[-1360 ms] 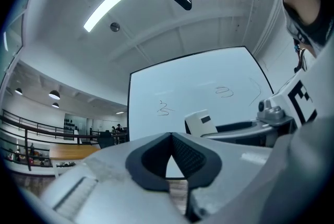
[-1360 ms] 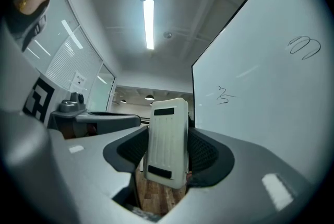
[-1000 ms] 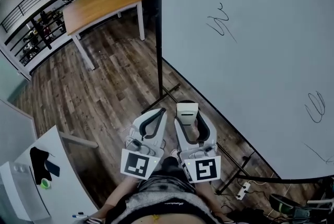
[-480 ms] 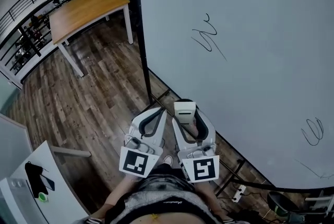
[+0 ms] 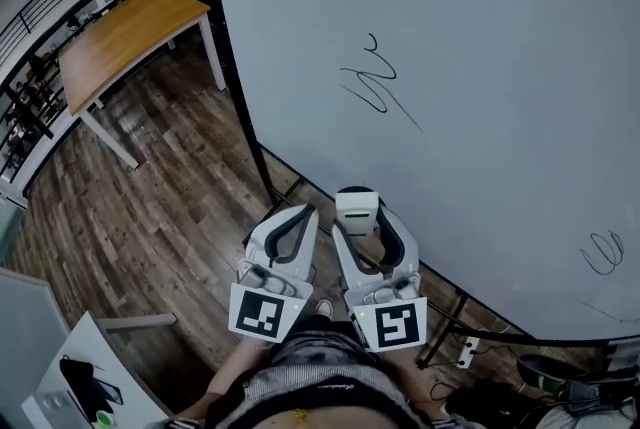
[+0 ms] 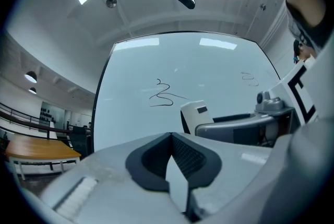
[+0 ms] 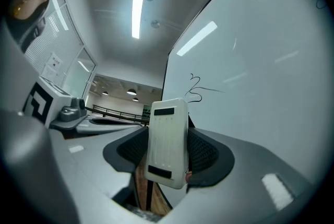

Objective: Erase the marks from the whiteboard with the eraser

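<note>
A large whiteboard (image 5: pixel 480 37) stands ahead and to my right, bearing a black squiggle (image 5: pixel 375 87) near its middle and a smaller scribble (image 5: pixel 602 253) low at the right. My right gripper (image 5: pixel 358 213) is shut on a white eraser (image 5: pixel 357 210), held short of the board's lower edge. That eraser (image 7: pixel 167 142) stands upright between the dark pads in the right gripper view, with the squiggle (image 7: pixel 195 90) beyond it. My left gripper (image 5: pixel 298 229) is beside it, shut with nothing in it. In the left gripper view the squiggle (image 6: pixel 163 95) and eraser (image 6: pixel 194 115) both show.
A wooden table (image 5: pixel 120 42) with white legs stands at the far left on the plank floor. The whiteboard's black frame post (image 5: pixel 240 107) and base rail (image 5: pixel 470 317) run close to my feet. A power strip (image 5: pixel 467 350) lies under the board. A white surface (image 5: pixel 60 387) is at the lower left.
The view has swung so the whiteboard and its squiggle have moved left and lower in frame, closer to me. Both grippers keep their pose, the right still holding the eraser.
</note>
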